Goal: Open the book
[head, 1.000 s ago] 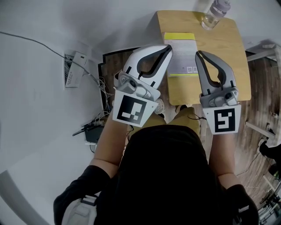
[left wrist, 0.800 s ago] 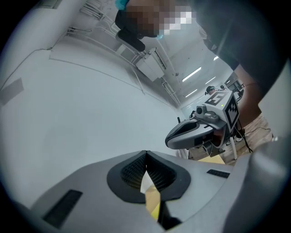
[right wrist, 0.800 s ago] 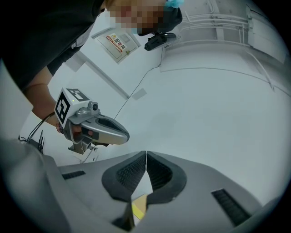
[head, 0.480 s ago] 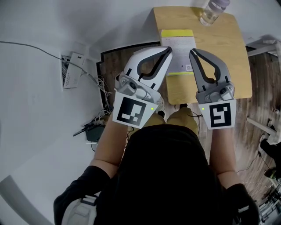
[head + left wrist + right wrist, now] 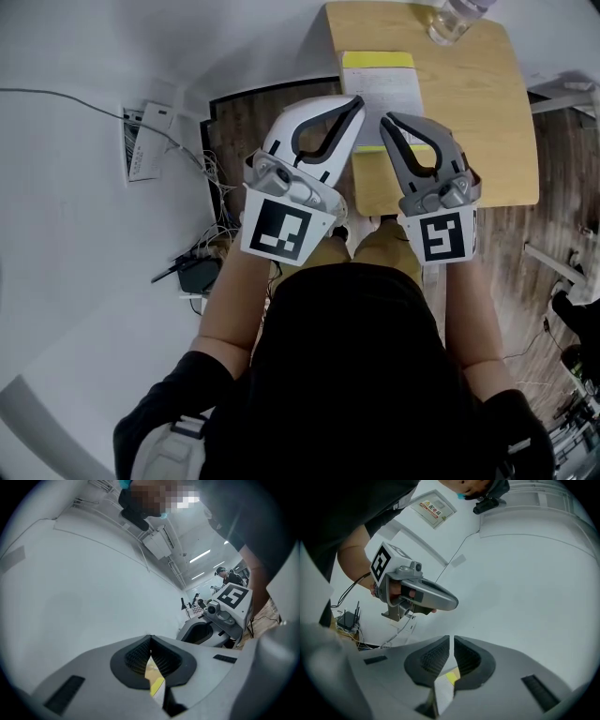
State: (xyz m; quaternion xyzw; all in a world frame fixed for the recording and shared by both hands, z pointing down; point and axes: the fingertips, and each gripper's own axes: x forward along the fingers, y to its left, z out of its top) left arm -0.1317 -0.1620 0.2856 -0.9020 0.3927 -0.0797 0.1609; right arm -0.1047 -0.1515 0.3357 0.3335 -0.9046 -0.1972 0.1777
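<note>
A closed book (image 5: 384,86), white with a yellow band along its far edge, lies on a small wooden table (image 5: 487,112). Both grippers hover over its near end in the head view. My left gripper (image 5: 357,101) is shut and empty, with its tips over the book's left edge. My right gripper (image 5: 385,120) is also shut and empty, close beside the left one. In the left gripper view the pads (image 5: 161,656) meet, and a strip of the book (image 5: 157,686) shows below them. The right gripper view shows the book (image 5: 443,691) under its closed jaws.
A clear plastic bottle (image 5: 452,19) stands at the table's far edge, beyond the book. A wall box (image 5: 141,145), cables and a dark device (image 5: 197,274) lie left of the table on the floor. The person's legs sit under the table's near edge.
Both grippers have come down. The right one slid left in the head view and now sits close beside the left one, over the book's near end. Both stay shut.
</note>
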